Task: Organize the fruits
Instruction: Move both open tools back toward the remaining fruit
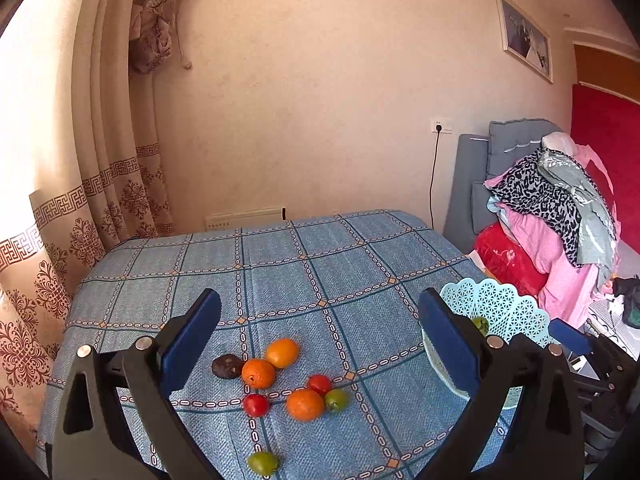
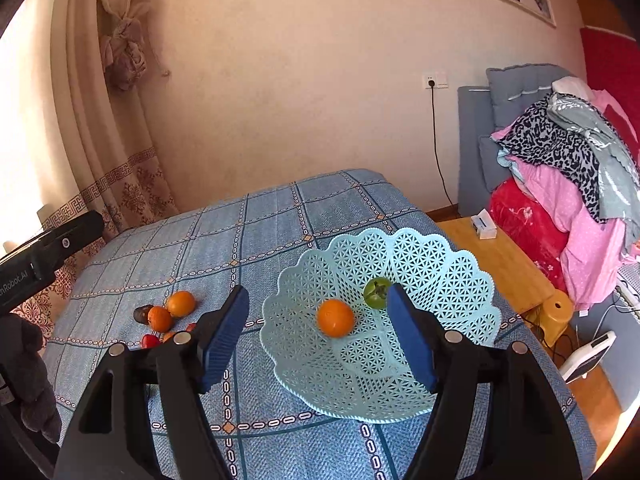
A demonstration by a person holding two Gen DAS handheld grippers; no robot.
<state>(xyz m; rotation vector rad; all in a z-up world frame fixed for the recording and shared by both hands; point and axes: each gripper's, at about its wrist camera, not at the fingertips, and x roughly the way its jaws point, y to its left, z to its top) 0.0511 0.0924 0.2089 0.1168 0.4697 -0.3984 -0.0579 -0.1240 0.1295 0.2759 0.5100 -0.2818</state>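
Observation:
On the blue checked tablecloth [image 1: 280, 272] lies a loose cluster of fruit: three oranges [image 1: 258, 373], two red fruits [image 1: 256, 405], two green fruits [image 1: 336, 400] and a dark brown one [image 1: 226, 366]. My left gripper [image 1: 320, 316] hangs open above them, holding nothing. A pale blue lattice basket [image 2: 440, 264] stands to the right. It holds an orange [image 2: 335, 318] and a green fruit [image 2: 376, 293]. My right gripper [image 2: 318, 312] is open over the basket, the orange between its fingers but untouched.
A wooden side table [image 2: 500, 256] with a small white box [image 2: 485, 227] stands right of the bed. Piled clothes [image 2: 568, 168] and grey cushions [image 2: 516, 88] lie beyond it. Curtains [image 1: 80, 216] hang at the left, with the wall behind.

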